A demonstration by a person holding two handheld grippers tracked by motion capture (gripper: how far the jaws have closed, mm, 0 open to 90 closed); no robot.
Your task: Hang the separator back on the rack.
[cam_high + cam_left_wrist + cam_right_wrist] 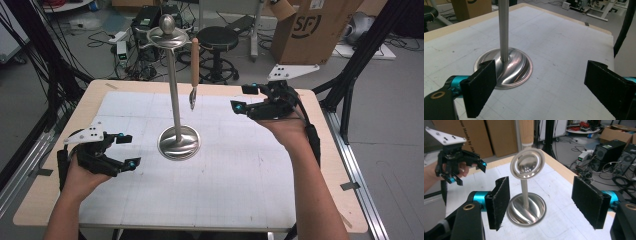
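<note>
A steel stand [176,90] is set upright on the pale gridded mat [225,170] of the table [320,170], its round base [179,142] resting left of the mat's middle and its slim pole rising to a capped top with hooks; from a hook on the right of that top a wooden-handled utensil [194,70] is hung, handle up and metal end down, clear of the mat and just beside the pole. In the right gripper view the utensil's round metal head [527,165] is seen straight ahead below the wooden handle, with the pole and base behind it.

The left tongs [127,150] are held near the table at the left, just beside the base but apart from it; the jaws are spread wide and nothing is gripped; in the left gripper view the base [506,72] is seen past the left jaw, not between the pads. The right tongs [246,98] are held above the far right part of the mat, pointed left towards the hanging utensil and apart from it; the jaws are parted and nothing is pressed by the pads, the utensil head being framed farther off between them in the right gripper view. A person's forearms are seen coming in from the near edge. A stool [217,40] and a cardboard box [315,27] are stood on the floor beyond the far edge.
</note>
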